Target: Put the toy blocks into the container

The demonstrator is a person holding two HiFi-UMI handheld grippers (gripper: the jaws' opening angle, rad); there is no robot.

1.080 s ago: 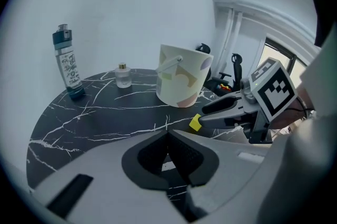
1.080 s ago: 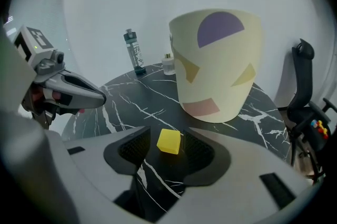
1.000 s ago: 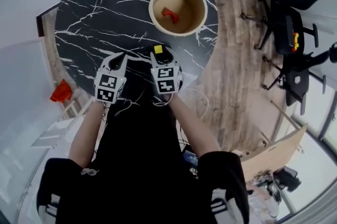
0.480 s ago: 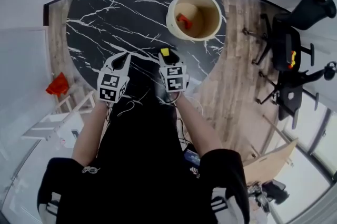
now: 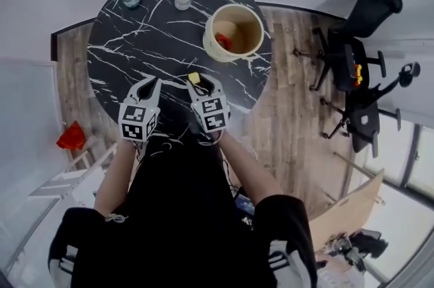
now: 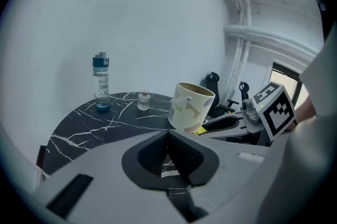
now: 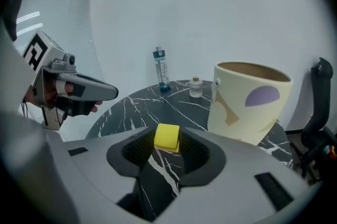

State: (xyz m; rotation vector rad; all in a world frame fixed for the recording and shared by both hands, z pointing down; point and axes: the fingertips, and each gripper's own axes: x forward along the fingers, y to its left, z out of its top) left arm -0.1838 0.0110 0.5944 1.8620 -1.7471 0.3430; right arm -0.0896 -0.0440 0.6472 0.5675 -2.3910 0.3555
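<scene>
Only the head view looks into the container, at 3 o'clock on the table, and shows a red block inside; both gripper views meet only its wall. The right gripper, its jaws having just been closing, pinches the yellow block near the table's 6 o'clock edge; the left gripper has tips pressed together, empty.
</scene>
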